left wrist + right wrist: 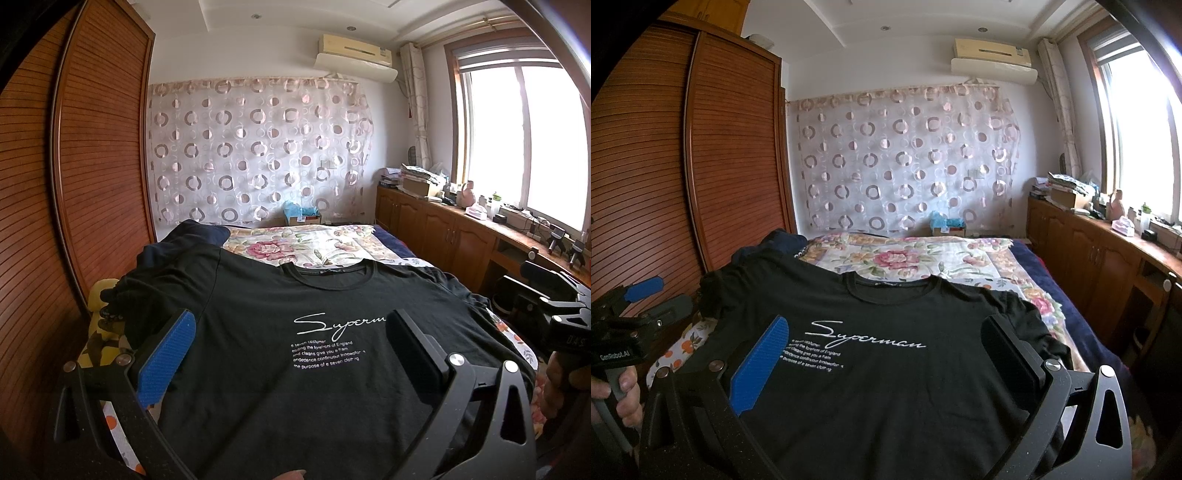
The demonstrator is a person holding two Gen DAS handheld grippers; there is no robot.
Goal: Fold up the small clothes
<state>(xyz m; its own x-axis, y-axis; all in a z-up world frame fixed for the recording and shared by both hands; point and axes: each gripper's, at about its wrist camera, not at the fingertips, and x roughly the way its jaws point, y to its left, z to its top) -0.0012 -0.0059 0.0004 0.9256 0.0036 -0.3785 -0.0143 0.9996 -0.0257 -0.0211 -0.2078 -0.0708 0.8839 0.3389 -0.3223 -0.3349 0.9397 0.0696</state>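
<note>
Both the left gripper and right gripper hover with jaws spread wide, holding nothing. Just ahead lies the black cotton T-shirt with white script lettering, flat on the floral-print bedspread. Pinching only one layer would likely bunch the fold.

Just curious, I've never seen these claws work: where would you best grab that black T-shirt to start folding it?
Probably at a sleeve edge, coming in from the side: the black T-shirt lies flat, print up, collar away, so its sleeves and side hems offer loose edges. Both claws are open.
</note>
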